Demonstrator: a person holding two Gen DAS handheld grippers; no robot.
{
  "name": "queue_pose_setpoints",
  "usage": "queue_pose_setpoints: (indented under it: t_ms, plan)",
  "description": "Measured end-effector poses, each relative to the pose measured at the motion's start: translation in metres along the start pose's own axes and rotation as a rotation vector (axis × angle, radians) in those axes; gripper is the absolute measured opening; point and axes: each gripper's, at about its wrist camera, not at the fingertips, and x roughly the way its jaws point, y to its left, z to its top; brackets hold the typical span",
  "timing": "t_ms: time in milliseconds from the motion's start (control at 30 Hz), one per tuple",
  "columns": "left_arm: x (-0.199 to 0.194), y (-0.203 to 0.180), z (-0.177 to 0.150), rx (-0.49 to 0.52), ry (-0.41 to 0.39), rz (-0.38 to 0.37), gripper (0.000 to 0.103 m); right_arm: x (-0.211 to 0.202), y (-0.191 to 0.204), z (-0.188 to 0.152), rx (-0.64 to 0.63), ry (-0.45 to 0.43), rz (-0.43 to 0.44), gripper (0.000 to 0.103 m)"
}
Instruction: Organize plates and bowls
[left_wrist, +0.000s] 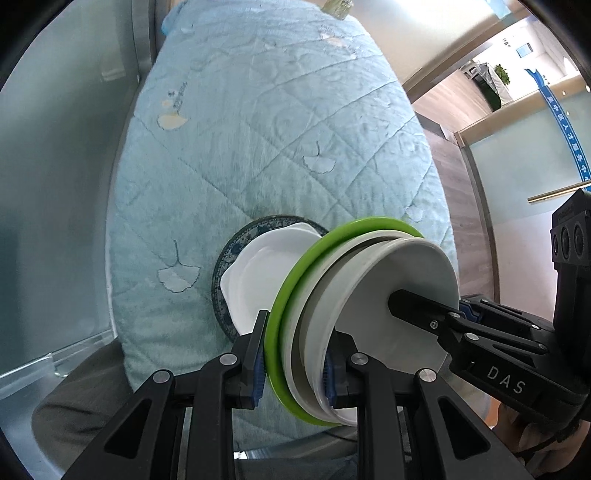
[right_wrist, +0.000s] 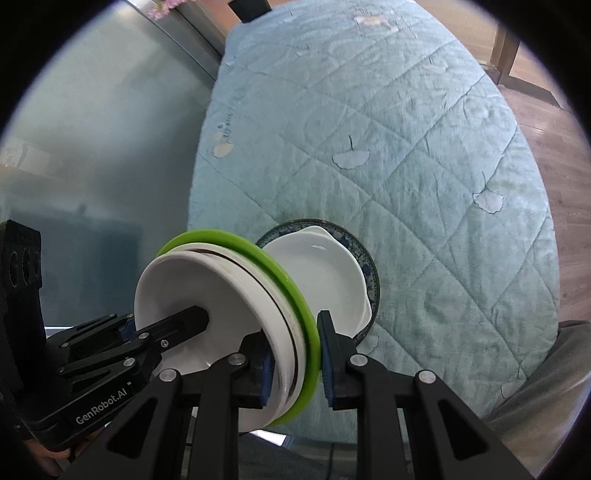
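left gripper (left_wrist: 295, 363) pinches edge of tilted stack: round green plastic plate (left_wrist: 275, 325) plus white ceramic dishes (left_wrist: 402, 269) | right gripper (right_wrist: 295, 363) clamps same stack's rim, green plate (right_wrist: 308, 321) at its 1 o'clock | stack held above white scalloped dish (right_wrist: 325, 273) on blue-patterned plate (right_wrist: 371, 273) | light-blue quilted cloth (left_wrist: 258, 129) at 12 o'clock

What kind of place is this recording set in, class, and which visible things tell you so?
Probably an office or lobby-like room used for a staged household task, not a kitchen: frosted glass partitions, wood flooring, and a table under a quilted blue cover where a blue-patterned plate sits.
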Motion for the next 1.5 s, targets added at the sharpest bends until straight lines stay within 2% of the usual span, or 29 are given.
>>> queue_pose_setpoints:
  t_ms: [233,633,1000,1100,1133,1167,1233,1267,1333,1400,1500]
  plan:
    - [0.06,0.021,0.011,-0.037,0.06,-0.036,0.021,0.048,-0.018,0.011,0.033,0.067,-0.037,0.02]
    - [0.108,0.034,0.016,-0.057,0.128,0.001,0.021,0.095,-0.026,0.014,0.047,0.118,-0.047,0.022]
    - [0.11,0.036,0.017,-0.08,0.104,-0.013,0.023,0.103,-0.016,0.017,0.009,0.078,-0.073,0.023]
    - [0.084,0.036,0.012,-0.069,0.036,0.019,0.032,0.091,-0.014,0.018,0.0,0.055,-0.083,0.027]
    - [0.073,0.033,0.01,-0.059,0.003,0.038,0.04,0.084,-0.013,0.018,-0.014,0.041,-0.092,0.042]
    - [0.062,0.03,0.007,-0.046,-0.034,0.057,0.044,0.073,-0.013,0.016,-0.032,0.016,-0.104,0.064]
    - [0.035,0.018,-0.003,0.0,-0.142,0.12,0.069,0.053,-0.01,0.01,-0.066,-0.031,-0.118,0.075]
    - [0.02,0.011,-0.009,0.016,-0.206,0.162,0.077,0.044,-0.008,0.005,-0.093,-0.05,-0.124,0.08]
    - [-0.01,-0.001,-0.027,0.022,-0.346,0.235,0.1,0.027,-0.005,-0.008,-0.148,-0.085,-0.14,0.089]
    - [-0.028,-0.01,-0.042,0.016,-0.433,0.274,0.102,0.013,-0.005,-0.023,-0.193,-0.122,-0.145,0.102]
    - [-0.045,-0.027,-0.071,0.049,-0.535,0.278,0.102,-0.001,-0.005,-0.044,-0.248,-0.175,-0.171,0.102]
